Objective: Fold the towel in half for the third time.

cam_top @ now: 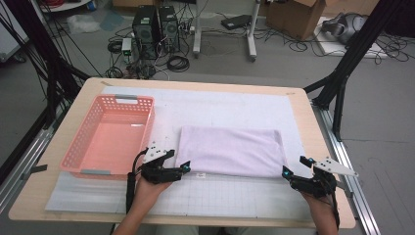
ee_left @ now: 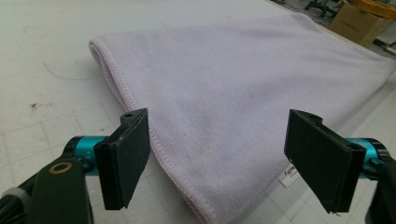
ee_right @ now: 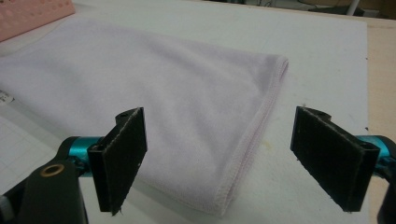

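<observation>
A pale lilac towel [cam_top: 230,151], folded into a flat rectangle, lies on the white mat in the middle of the table. My left gripper [cam_top: 182,168] is open at the towel's near left corner; in the left gripper view that corner of the towel [ee_left: 224,121] lies between and just beyond the jaws, which stand wide apart. My right gripper [cam_top: 295,167] is open at the near right corner, and the right gripper view has the towel's [ee_right: 187,116] stitched edge running between its jaws. Neither gripper holds anything.
A pink slotted basket [cam_top: 84,147] sits empty left of the towel, close to my left hand. The white gridded mat [cam_top: 225,196] covers most of the wooden table [cam_top: 313,127]. Computers, cables, boxes and black frame legs stand on the floor beyond.
</observation>
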`<state>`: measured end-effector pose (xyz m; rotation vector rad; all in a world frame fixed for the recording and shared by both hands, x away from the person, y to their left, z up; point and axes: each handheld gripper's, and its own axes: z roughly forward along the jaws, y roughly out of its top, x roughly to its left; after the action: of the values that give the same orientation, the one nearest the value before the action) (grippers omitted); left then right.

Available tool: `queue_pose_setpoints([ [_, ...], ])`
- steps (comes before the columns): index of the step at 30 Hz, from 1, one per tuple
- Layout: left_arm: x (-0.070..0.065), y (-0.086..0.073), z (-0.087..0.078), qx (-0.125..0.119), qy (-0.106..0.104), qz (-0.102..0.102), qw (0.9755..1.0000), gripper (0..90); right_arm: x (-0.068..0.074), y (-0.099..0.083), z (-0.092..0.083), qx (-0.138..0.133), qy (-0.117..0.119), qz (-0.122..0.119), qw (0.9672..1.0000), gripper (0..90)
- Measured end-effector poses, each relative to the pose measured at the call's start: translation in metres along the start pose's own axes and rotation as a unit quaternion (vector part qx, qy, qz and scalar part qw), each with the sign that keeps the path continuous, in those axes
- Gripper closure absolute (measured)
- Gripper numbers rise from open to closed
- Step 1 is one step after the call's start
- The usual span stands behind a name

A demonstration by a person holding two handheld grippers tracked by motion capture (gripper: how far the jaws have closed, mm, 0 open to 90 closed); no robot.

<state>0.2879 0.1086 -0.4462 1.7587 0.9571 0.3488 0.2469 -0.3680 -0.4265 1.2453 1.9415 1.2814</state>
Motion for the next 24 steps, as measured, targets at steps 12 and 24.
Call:
queue_pose_setpoints([
  [12, 0.006, 0.0, 0.008, 0.05, 0.025, -0.033, 0.9979, 27.7, 0.002, 0.001, 0.004, 0.004, 0.019, 0.005, 0.9998, 17.2],
  [24, 0.001, -0.001, 0.013, 0.095, 0.04, -0.02, 0.9944, 45.3, 0.01, 0.004, 0.012, 0.017, 0.03, -0.007, 0.9994, 17.2],
])
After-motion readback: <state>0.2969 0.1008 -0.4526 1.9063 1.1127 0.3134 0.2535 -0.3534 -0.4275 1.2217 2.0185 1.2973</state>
